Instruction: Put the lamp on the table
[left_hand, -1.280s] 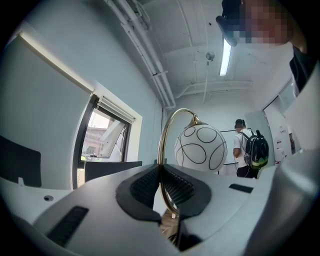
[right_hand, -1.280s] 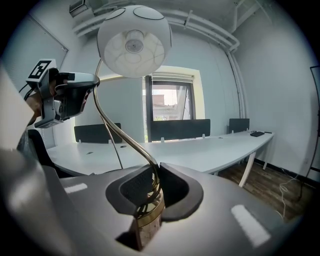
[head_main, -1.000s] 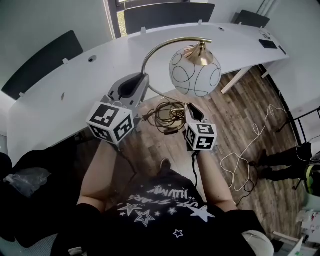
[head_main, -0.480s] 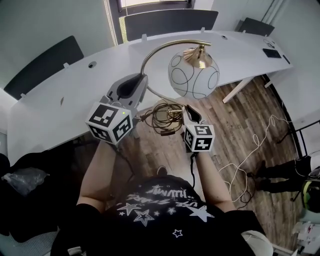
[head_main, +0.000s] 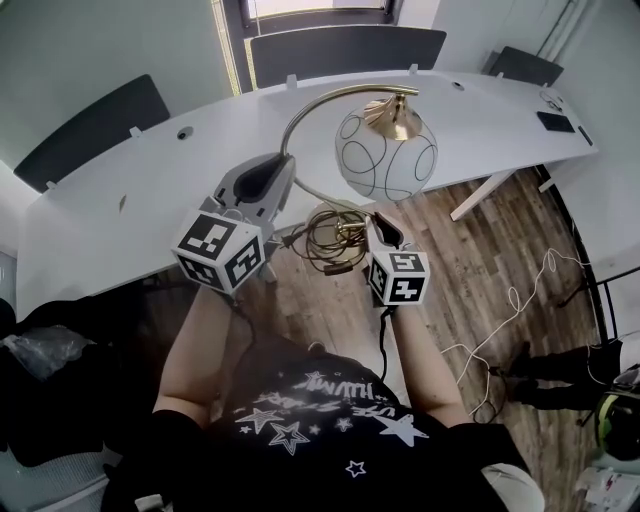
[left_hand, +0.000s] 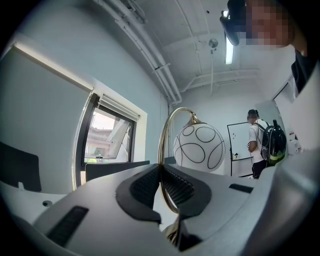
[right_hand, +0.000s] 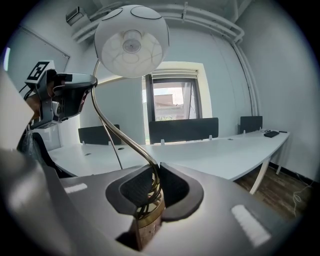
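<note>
The lamp is held in the air by both grippers. It has a white globe shade (head_main: 386, 156) with black line patterns and a curved brass arm (head_main: 300, 110). My left gripper (head_main: 280, 172) is shut on the brass arm (left_hand: 164, 145), with the globe (left_hand: 199, 148) just past the jaws. My right gripper (head_main: 384, 220) is shut on the lamp's brass stem (right_hand: 148, 200) near its base, and the shade (right_hand: 131, 40) hangs overhead. A coiled cord (head_main: 328, 234) dangles between the grippers. The long white table (head_main: 140, 190) lies just beyond the lamp.
Black chairs (head_main: 345, 50) stand behind the table. A dark flat item (head_main: 558, 121) lies at its far right end. Loose cables (head_main: 520, 300) run over the wooden floor. A person (head_main: 560, 365) stands at the lower right; a person with a backpack (left_hand: 262, 145) shows in the left gripper view.
The lamp and both grippers have drawn a little nearer to the table's edge. Both grips on the lamp are unchanged.
</note>
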